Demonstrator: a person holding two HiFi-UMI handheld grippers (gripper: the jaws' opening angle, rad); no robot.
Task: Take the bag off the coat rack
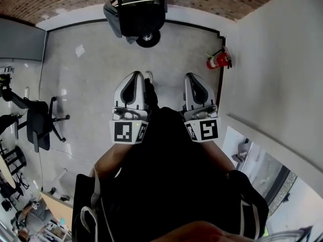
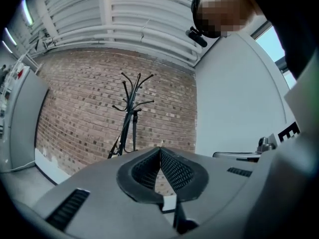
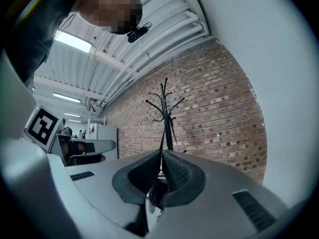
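A dark bag (image 1: 136, 15) hangs on the black coat rack (image 1: 147, 36) by the brick wall, at the top of the head view. My left gripper (image 1: 137, 74) and right gripper (image 1: 194, 76) are held side by side in front of the person's body, well short of the rack, both shut and empty. In the left gripper view the coat rack (image 2: 130, 106) stands ahead and slightly left of the shut left gripper (image 2: 160, 150), with dark straps (image 2: 133, 129) hanging down its pole. The right gripper view shows the coat rack (image 3: 167, 114) straight beyond the shut right gripper (image 3: 162, 153). The bag's body is hidden behind the jaws there.
A red fire extinguisher (image 1: 218, 60) stands at the white wall (image 1: 272, 64) on the right. A black office chair (image 1: 38, 122) is on the left, with a grey cabinet (image 1: 20, 42) behind it. Grey floor (image 1: 91, 74) lies between me and the rack.
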